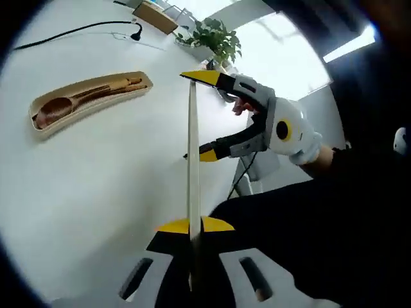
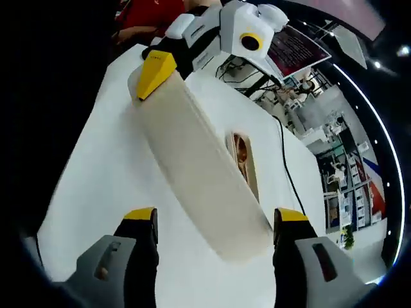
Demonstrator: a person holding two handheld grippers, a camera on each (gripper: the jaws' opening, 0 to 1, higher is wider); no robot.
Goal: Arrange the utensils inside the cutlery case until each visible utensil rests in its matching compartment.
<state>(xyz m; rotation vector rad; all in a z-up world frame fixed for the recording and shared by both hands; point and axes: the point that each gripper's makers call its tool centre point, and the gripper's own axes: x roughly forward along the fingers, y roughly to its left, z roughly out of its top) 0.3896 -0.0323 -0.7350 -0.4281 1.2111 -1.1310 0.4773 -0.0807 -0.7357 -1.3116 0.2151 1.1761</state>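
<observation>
The left gripper [image 1: 191, 226] is clenched on one end of a flat cream lid [image 2: 205, 186], seen edge-on as a thin strip running up the middle of the left gripper view. The right gripper [image 2: 215, 221] has its jaws spread wide at the bottom of its own view, the lid's free end lying between them with gaps on both sides, so it grips nothing. The cutlery case [image 1: 90, 102] sits open on the white table [image 1: 96, 192] in the upper left of the left gripper view, a wooden spoon [image 1: 61, 109] lying in it beside another wooden utensil I cannot name. The main risk, as I judge it, is the lid twisting or dropping: it is pinched at one end only, and a shift of the hand could swing it down onto the case or the table. If the right jaws close off-centre they could knock the lid loose. A black cable [image 1: 77, 29] trails across the top of the table, and a potted plant [image 1: 215, 38] stands at the far edge, both well apart from the case.
</observation>
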